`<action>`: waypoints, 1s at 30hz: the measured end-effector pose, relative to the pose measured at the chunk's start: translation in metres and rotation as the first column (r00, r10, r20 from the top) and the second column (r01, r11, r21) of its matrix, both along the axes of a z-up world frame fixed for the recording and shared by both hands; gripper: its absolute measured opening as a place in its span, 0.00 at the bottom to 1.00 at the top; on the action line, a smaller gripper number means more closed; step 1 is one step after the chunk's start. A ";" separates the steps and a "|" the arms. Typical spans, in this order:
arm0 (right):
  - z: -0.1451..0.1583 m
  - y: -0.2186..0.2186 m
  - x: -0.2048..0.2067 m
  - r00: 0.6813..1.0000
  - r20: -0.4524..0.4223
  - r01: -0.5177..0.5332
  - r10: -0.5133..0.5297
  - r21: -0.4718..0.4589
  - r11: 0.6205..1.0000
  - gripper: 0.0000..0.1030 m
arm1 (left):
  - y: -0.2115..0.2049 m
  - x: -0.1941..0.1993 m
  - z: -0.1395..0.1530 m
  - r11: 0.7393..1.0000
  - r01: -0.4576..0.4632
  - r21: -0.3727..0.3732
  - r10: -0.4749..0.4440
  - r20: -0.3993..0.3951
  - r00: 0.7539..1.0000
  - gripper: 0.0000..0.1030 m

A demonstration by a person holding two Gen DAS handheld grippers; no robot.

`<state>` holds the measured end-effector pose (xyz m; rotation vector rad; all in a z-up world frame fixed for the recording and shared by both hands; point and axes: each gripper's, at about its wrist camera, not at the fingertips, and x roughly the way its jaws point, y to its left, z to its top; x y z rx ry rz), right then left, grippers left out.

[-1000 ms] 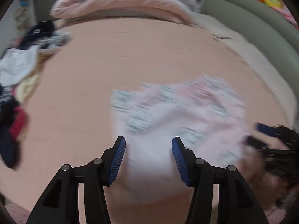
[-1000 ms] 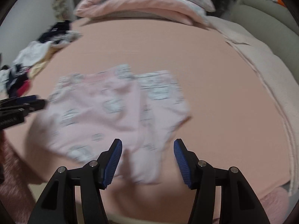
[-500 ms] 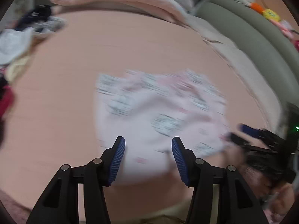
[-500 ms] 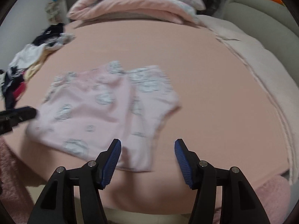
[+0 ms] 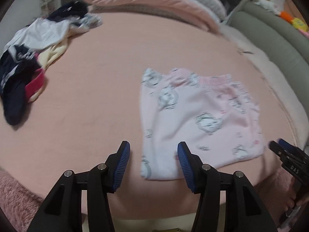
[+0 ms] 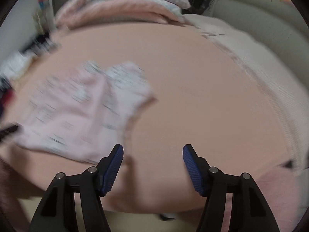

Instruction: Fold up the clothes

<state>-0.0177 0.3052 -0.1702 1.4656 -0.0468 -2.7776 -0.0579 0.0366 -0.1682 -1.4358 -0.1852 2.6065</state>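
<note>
A pale pink garment with a grey cartoon print [image 5: 199, 118] lies flat on the pink bed sheet [image 5: 92, 89], near the bed's front edge. It also shows, blurred, in the right wrist view [image 6: 81, 108]. My left gripper [image 5: 153, 154] is open and empty, hovering over the garment's near left corner. My right gripper [image 6: 152, 155] is open and empty, over bare sheet to the right of the garment. The right gripper's tip also shows at the right edge of the left wrist view [image 5: 285, 154].
A heap of unfolded clothes [image 5: 30, 58], dark, white, yellow and magenta, lies at the bed's left side. Folded pink bedding [image 5: 154, 2] is stacked at the far end. A grey-green padded surround [image 5: 270, 38] runs along the right. Fluffy pink fabric [image 5: 15, 193] hangs at the front edge.
Both grippers stayed open and empty. The left view swung left, bringing the clothes heap into sight; the right view swung right, so the garment slid toward its left edge.
</note>
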 end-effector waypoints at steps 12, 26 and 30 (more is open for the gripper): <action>-0.023 0.024 -0.027 0.993 0.113 -0.001 -0.013 0.124 0.992 0.61 | -0.005 0.002 -0.024 0.995 -0.067 0.077 0.059 0.101 0.993 0.49; -0.024 0.035 -0.035 0.995 0.091 -0.031 0.029 0.015 0.999 0.54 | 0.000 0.005 -0.025 0.986 -0.142 -0.085 0.146 0.046 0.988 0.43; -0.020 0.030 -0.037 0.997 0.053 -0.054 0.052 0.029 0.998 0.54 | -0.004 0.002 -0.014 0.989 -0.145 0.011 0.146 -0.012 0.989 0.43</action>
